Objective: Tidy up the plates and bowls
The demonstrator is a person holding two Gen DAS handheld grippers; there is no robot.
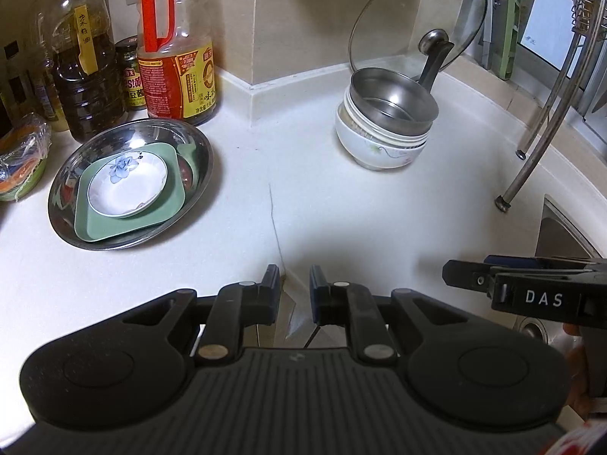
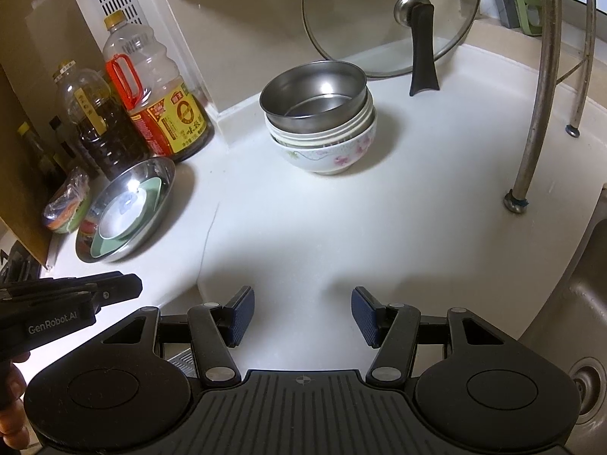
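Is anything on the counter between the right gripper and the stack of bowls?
Nothing visible. Bare white counter runs from the right gripper, jaws open and empty, up to the stack of bowls. The steel plate sits off to the left, and the rack leg to the right.

"DAS" stands in white on the black right tool [image 1: 451, 273]; "GenRobot.AI" on the black left tool [image 2: 129, 284], at nine o'clock.

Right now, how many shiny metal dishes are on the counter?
2. A wide steel plate lies at the left beside the oil bottles, under a green square plate. A steel bowl tops the bowl stack near the glass lid. More might hide inside that stack.
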